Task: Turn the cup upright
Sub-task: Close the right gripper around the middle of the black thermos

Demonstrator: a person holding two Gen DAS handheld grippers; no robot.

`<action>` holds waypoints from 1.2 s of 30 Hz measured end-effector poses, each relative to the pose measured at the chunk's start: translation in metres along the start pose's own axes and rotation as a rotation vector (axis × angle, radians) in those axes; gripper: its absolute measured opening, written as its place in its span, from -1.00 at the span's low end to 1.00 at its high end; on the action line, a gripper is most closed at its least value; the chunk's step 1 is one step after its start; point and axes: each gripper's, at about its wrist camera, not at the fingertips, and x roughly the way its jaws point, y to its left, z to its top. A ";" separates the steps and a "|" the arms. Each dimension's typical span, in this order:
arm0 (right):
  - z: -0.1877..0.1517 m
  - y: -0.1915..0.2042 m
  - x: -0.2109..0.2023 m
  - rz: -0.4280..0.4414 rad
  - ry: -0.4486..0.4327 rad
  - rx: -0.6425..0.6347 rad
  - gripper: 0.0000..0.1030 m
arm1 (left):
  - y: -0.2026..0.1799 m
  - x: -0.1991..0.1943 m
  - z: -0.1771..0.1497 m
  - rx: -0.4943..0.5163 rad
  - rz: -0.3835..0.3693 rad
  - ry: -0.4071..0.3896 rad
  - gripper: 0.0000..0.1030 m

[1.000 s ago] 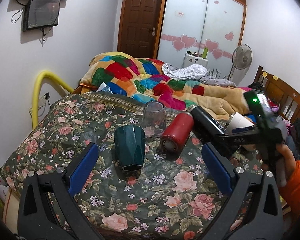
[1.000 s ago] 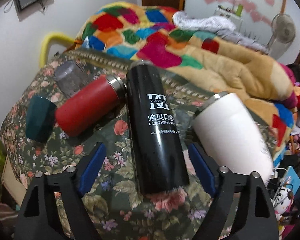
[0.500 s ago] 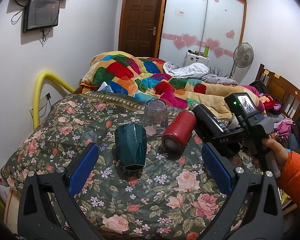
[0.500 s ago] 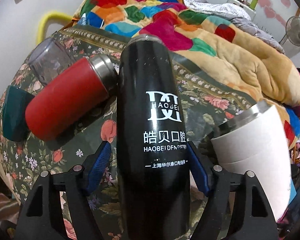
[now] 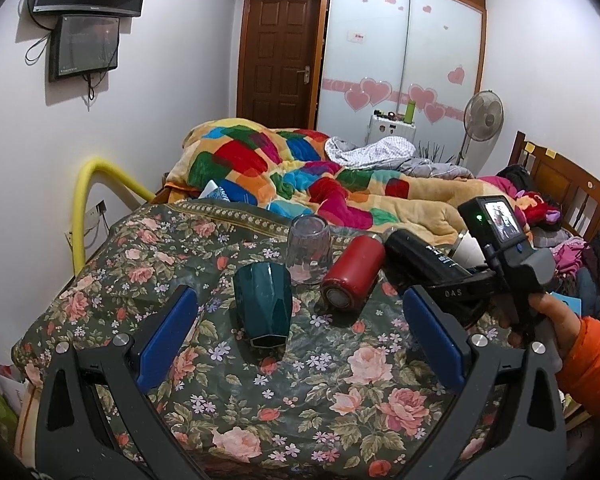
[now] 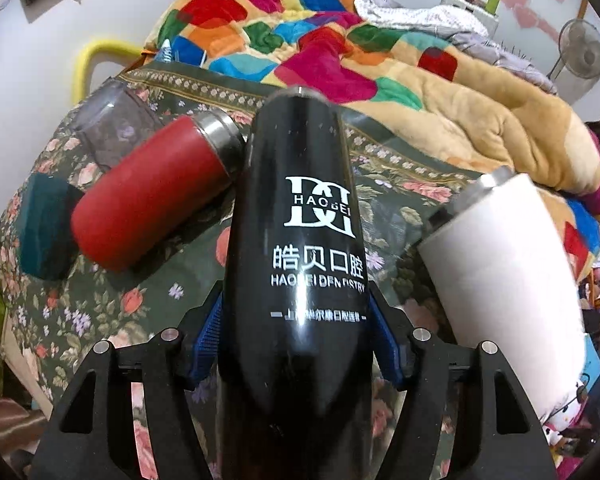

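Five drinking vessels sit on the flower-patterned green bedspread (image 5: 308, 380). Clamped between the right gripper's (image 6: 296, 344) blue pads, the tall black cylindrical flask with white lettering (image 6: 300, 240) lies on its side, touching the overturned red metal flask (image 6: 152, 196). Beside it lies a white tumbler (image 6: 504, 272). Spread wide and grasping nothing, the left gripper (image 5: 300, 332) hovers before an inverted dark green faceted cup (image 5: 265, 304) and a clear glass (image 5: 309, 248).

Floral bedspread (image 5: 300, 392) carries teal cup (image 5: 265, 309), red flask (image 5: 352, 276).
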 end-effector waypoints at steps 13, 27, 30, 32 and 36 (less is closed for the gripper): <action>-0.036 -0.001 -0.054 0.023 -0.067 0.035 0.19 | -0.020 -0.052 0.004 0.036 -0.015 -0.073 1.00; -0.079 0.052 -0.105 0.129 -0.167 -0.087 0.19 | -0.019 -0.079 -0.001 0.013 -0.001 -0.072 1.00; -0.087 0.068 -0.097 0.163 -0.157 -0.113 0.19 | -0.018 -0.079 -0.004 0.016 0.007 -0.062 1.00; -0.090 0.078 -0.087 0.186 -0.143 -0.129 0.19 | -0.017 -0.079 -0.005 0.022 0.015 -0.056 1.00; -0.094 0.099 -0.069 0.209 -0.107 -0.158 0.19 | -0.012 -0.074 -0.008 0.020 0.027 -0.039 1.00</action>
